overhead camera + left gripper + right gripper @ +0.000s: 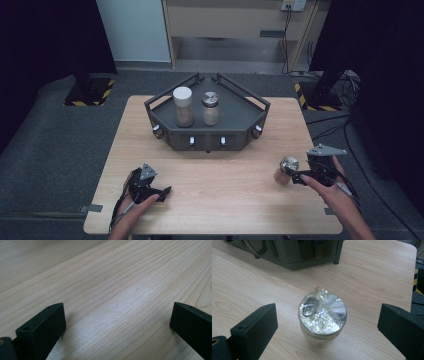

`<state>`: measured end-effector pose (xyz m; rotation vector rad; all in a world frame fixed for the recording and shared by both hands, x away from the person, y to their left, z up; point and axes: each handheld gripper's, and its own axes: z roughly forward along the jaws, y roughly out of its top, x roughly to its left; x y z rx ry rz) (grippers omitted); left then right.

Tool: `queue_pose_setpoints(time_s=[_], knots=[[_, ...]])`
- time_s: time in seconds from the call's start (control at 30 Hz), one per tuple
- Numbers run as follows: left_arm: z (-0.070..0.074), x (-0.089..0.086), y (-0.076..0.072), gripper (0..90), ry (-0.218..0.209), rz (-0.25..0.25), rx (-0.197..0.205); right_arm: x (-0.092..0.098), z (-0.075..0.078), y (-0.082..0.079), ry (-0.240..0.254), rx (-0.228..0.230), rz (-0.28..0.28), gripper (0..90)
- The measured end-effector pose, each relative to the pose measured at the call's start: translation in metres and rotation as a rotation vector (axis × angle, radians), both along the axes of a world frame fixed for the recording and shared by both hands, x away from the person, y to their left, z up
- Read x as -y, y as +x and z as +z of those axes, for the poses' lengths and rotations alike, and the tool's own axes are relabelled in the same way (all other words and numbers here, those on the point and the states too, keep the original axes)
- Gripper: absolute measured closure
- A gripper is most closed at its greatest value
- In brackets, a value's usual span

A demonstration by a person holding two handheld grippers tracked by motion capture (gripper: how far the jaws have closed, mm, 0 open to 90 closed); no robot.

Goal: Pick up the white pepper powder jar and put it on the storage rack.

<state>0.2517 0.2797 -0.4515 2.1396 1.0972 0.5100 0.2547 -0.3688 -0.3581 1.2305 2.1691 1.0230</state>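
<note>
While right gripper (325,332) brackets silver-capped glass spice jar (322,315) standing on light wooden table (225,190), jaws wide apart, not touching: likely lining up grasp. Left gripper (117,325) idle, jaws spread over bare wood. Two similar jars on dark grey angular metal rack (235,131), probable destination.

In the right gripper view, the jar (322,315) presents its foil-wrapped lid; the body below is blurred, and the contents cannot be identified. The dark rack (287,251) is cut off by the top edge. In the high view, the jar (285,170) beside the right gripper (299,177) is blurred. The contents of the white-lidded jar (183,106) and the metal-lidded jar (210,108) are too small to identify. In the left gripper view, both jaws are cut off by the frame edges.
</note>
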Motion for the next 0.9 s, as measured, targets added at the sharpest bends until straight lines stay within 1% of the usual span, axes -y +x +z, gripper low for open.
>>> queue_pose_setpoints(time_s=[0.13,0.33,0.5,0.9], knots=[[0.000,0.000,0.000,0.0,0.000,0.000,0.000,0.003,-0.004,-0.001,0.007,-0.010,-0.009,2.9],[0.000,0.000,0.000,0.0,0.000,0.000,0.000,0.004,-0.010,-0.002,0.001,-0.018,-0.003,2.8],[0.000,0.000,0.000,0.0,0.000,0.000,0.000,0.007,-0.015,-0.003,0.009,-0.025,-0.006,2.9],[0.000,0.000,0.000,0.0,0.000,0.000,0.000,0.008,-0.026,-0.005,0.008,-0.053,-0.009,3.5]])
